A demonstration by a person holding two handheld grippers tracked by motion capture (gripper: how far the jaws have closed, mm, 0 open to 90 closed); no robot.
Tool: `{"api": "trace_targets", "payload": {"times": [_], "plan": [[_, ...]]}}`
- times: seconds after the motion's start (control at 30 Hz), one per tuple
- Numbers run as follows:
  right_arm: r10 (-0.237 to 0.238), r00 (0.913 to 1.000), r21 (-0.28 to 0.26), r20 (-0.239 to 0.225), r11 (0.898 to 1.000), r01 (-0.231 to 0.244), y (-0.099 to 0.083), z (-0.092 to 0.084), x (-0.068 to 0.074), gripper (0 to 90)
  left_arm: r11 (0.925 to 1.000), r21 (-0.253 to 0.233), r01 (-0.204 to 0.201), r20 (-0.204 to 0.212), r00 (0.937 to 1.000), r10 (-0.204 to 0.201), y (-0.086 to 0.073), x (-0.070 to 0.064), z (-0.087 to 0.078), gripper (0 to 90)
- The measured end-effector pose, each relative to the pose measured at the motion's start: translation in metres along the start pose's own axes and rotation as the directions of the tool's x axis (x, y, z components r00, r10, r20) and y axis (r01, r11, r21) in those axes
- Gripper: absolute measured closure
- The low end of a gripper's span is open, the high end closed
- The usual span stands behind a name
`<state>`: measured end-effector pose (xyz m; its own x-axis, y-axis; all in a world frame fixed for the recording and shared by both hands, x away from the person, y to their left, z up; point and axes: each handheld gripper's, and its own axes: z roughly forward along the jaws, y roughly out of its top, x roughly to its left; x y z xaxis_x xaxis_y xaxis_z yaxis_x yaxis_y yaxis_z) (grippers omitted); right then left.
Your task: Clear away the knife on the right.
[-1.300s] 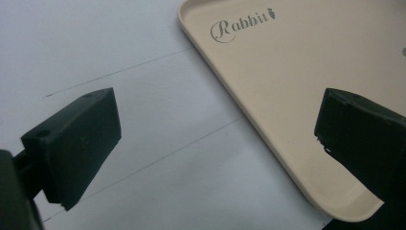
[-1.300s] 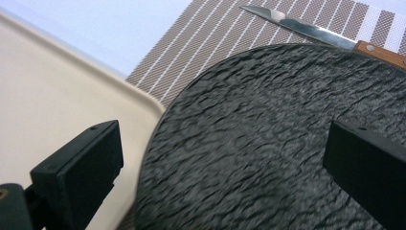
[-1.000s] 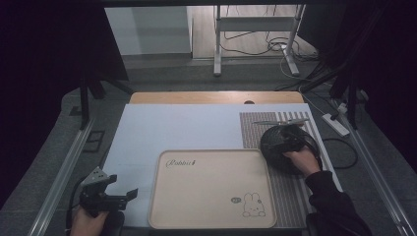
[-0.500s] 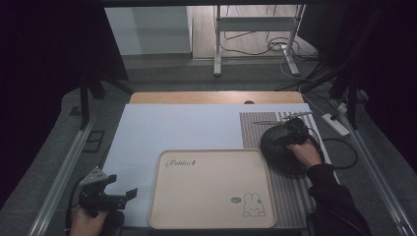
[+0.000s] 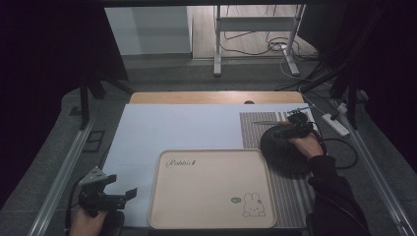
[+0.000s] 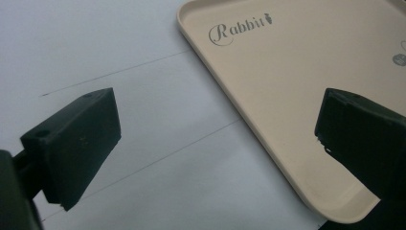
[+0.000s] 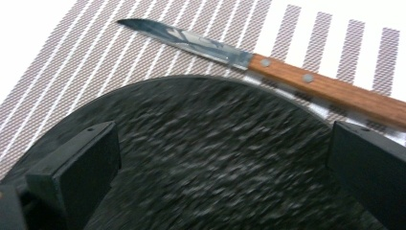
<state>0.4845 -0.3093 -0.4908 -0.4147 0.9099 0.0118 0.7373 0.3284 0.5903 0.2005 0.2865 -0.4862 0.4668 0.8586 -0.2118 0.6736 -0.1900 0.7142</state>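
- The right tongs (image 5: 294, 129) are hovering over the far edge of the black round plate (image 5: 282, 150), their jaws standing spread wide with nothing between them.
- The black round plate is lying on the striped placemat (image 5: 255, 129), just to the right of the beige tray (image 5: 211, 189) — its speckled surface is looking blurred in the right gripper view (image 7: 210, 158).
- A knife (image 7: 268, 64) with a wooden handle is lying on the striped placemat just beyond the plate's far rim, its blade pointing toward the side of the beige tray.
- The left tongs (image 5: 105, 194) are resting low at the near left corner of the beige tray, jaws spread and gripping nothing — one jaw is hanging over the white desk (image 6: 95, 52), the other over the tray's corner (image 6: 287, 120).
- The beige tray, printed with "Rabbit" and a small rabbit drawing, is sitting bare.
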Motion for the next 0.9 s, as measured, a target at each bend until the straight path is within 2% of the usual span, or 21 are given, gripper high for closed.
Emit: {"api": "trace_targets", "payload": {"times": [0.3,0.47,0.57,0.63,0.73,0.9], "plan": [[-0.006,0.9993,0.021,0.037,1.0,0.005,0.014,0.009,-0.011,0.0,1.0,0.001,0.003,0.0,1.0,-0.003,0.0,0.0,0.0,1.9],[0.011,0.9988,0.023,0.047,1.0,-0.012,0.02,0.012,-0.016,0.6,1.0,0.002,0.004,0.001,1.0,-0.004,0.0,0.001,0.0,1.9],[0.012,0.999,0.02,0.044,1.0,-0.012,0.024,0.012,-0.02,8.8,1.0,0.002,0.004,0.001,1.0,-0.004,0.0,0.001,0.0,1.9],[0.014,0.9989,0.015,0.045,1.0,-0.015,0.025,0.012,-0.023,17.4,1.0,0.002,0.004,0.001,1.0,-0.004,0.0,0.001,0.0,1.9],[0.012,0.9994,0.007,0.031,1.0,-0.012,0.029,0.01,-0.028,33.6,1.0,0.003,0.004,0.001,1.0,-0.004,0.0,0.001,0.0,1.9],[0.012,0.9999,0.034,-0.001,0.999,-0.012,0.036,0.01,-0.038,59.5,1.0,0.004,0.005,0.001,1.0,-0.005,0.0,0.001,0.0,2.0]]}}
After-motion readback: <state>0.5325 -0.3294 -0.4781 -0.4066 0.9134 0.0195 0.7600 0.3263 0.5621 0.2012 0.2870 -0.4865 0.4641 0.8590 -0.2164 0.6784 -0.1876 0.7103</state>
